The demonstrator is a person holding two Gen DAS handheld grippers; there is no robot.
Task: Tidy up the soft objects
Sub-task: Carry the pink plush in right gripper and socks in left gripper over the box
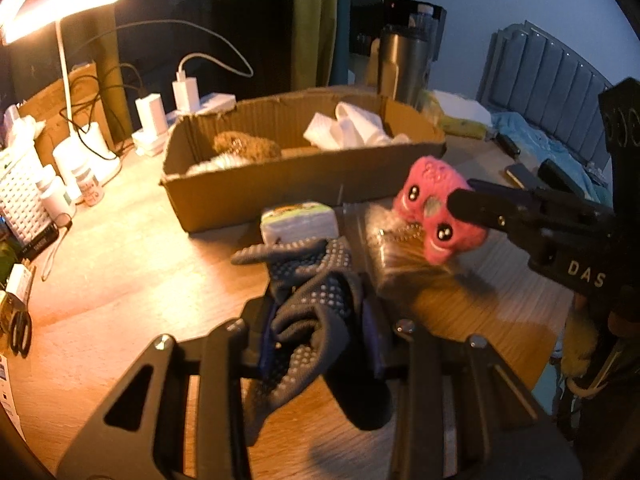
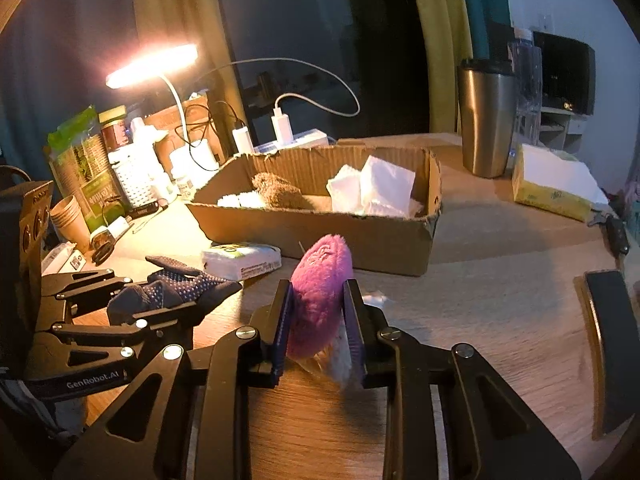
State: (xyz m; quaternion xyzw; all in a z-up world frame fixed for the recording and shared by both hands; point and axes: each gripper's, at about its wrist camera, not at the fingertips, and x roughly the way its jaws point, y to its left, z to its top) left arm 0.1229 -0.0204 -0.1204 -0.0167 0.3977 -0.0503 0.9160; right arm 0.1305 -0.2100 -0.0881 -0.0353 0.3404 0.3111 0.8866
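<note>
My left gripper (image 1: 316, 320) is shut on a dark grey dotted glove (image 1: 312, 300) and holds it above the wooden table; it also shows in the right wrist view (image 2: 176, 292). My right gripper (image 2: 318, 300) is shut on a pink plush toy (image 2: 320, 300), which shows its eyes in the left wrist view (image 1: 432, 208). A shallow cardboard box (image 1: 304, 184) stands behind, holding a brown fuzzy item (image 1: 244, 146) and white cloths (image 1: 352, 128). The box also shows in the right wrist view (image 2: 320, 228).
A tissue pack (image 1: 298, 224) lies in front of the box. A lit desk lamp (image 2: 152, 66), chargers (image 2: 280, 124), bottles and a white basket (image 2: 132, 180) crowd the left. A steel tumbler (image 2: 484, 120) and yellow tissue pack (image 2: 556, 188) stand at the right.
</note>
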